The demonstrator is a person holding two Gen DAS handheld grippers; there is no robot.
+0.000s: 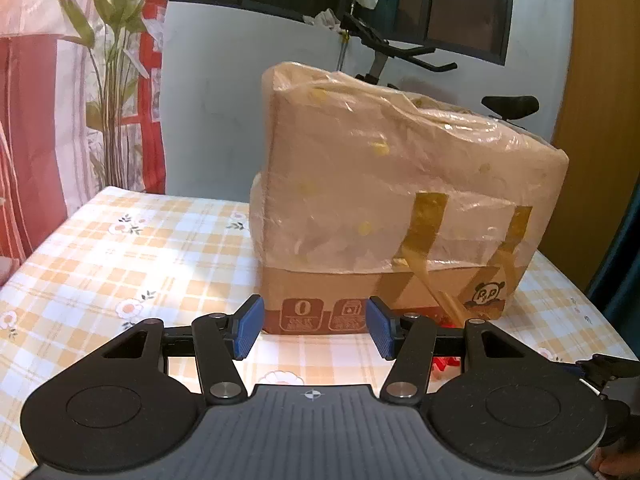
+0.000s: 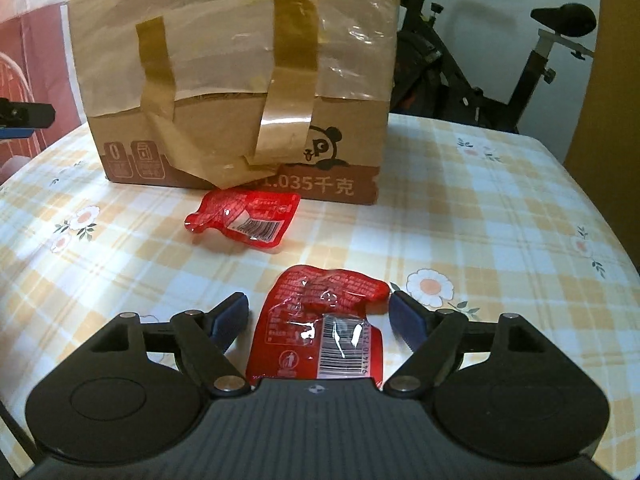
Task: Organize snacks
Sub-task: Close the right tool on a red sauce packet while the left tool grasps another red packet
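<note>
A taped cardboard box (image 2: 240, 92) wrapped in plastic stands on the checked tablecloth; it also shows in the left wrist view (image 1: 400, 208). Two red snack packets lie in front of it. The near packet (image 2: 320, 328) lies between the open fingers of my right gripper (image 2: 318, 320), not clamped. The far packet (image 2: 246, 218) lies by the box's base. My left gripper (image 1: 314, 326) is open and empty, just short of the box's lower front. A sliver of red packet (image 1: 444, 362) shows behind its right finger.
The table (image 2: 480, 208) has a yellow checked cloth with flowers. An exercise bike (image 2: 500, 60) stands behind the table. A curtain and a plant (image 1: 112, 80) are at the left. The other gripper's tip (image 2: 24, 118) shows at the left edge.
</note>
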